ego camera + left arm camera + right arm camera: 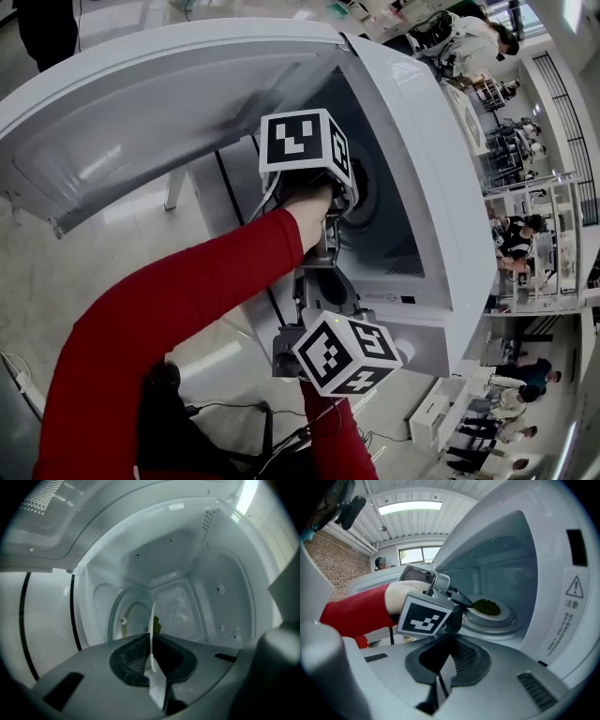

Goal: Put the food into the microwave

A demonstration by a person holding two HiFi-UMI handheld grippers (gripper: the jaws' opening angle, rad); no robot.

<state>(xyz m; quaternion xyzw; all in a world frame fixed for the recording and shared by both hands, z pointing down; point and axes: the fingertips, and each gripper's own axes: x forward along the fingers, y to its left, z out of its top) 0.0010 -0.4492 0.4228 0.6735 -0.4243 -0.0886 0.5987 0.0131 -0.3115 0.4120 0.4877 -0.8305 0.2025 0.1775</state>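
Note:
A white microwave point(448, 178) stands with its door point(141, 103) swung open. My left gripper point(467, 603) reaches into the cavity, shut on the rim of a small white plate point(489, 613) that carries green food point(486, 606). The plate is over the glass turntable point(499, 624); whether it rests on it I cannot tell. In the left gripper view the plate point(152, 634) shows edge-on between the jaws, with the food point(156, 625) behind it. My right gripper point(442, 672) stays outside the front of the microwave, shut and holding nothing.
The cavity's white walls point(220, 602) close in around the left gripper. The open door hangs to the left of the opening. Cables point(225, 408) lie on the floor below. Several people point(506, 403) stand far off at the right.

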